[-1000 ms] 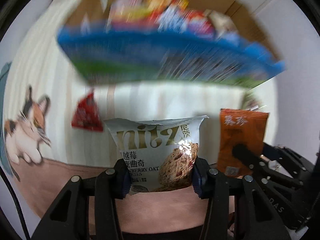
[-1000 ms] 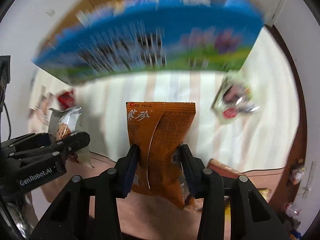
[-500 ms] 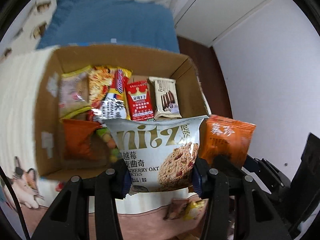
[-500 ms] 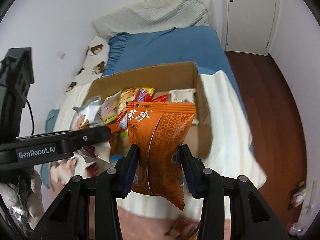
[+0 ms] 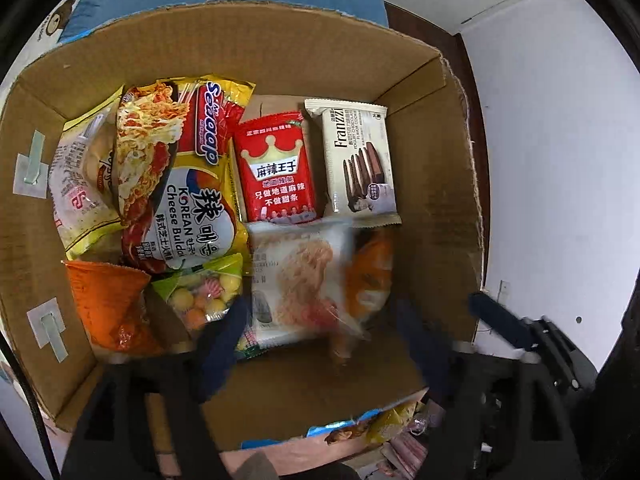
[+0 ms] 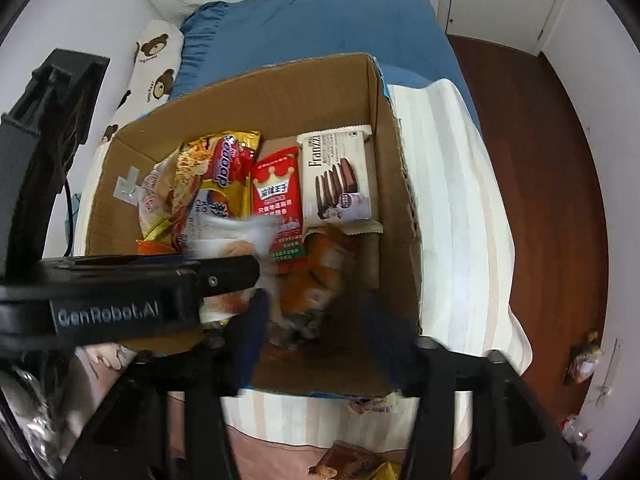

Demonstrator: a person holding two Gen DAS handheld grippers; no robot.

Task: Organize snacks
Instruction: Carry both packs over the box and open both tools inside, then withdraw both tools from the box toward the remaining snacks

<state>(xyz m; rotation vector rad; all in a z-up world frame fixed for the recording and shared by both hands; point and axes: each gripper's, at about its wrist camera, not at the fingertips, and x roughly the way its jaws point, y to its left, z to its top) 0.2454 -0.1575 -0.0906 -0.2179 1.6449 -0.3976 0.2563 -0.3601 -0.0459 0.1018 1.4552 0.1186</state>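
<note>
Two blurred packets (image 5: 296,280) (image 6: 316,276) in box (image 5: 432,208), orientation unclear.

The white cookie packet (image 5: 298,280) and orange packet (image 5: 368,276) are motion-blurred.

Left wrist view: close above the cardboard box (image 5: 432,184), facing steeply down into it.
Right wrist view: higher over the box's near right corner, facing straight down.
Shared: box interior, red packet (image 5: 276,168) (image 6: 278,196).
</note>
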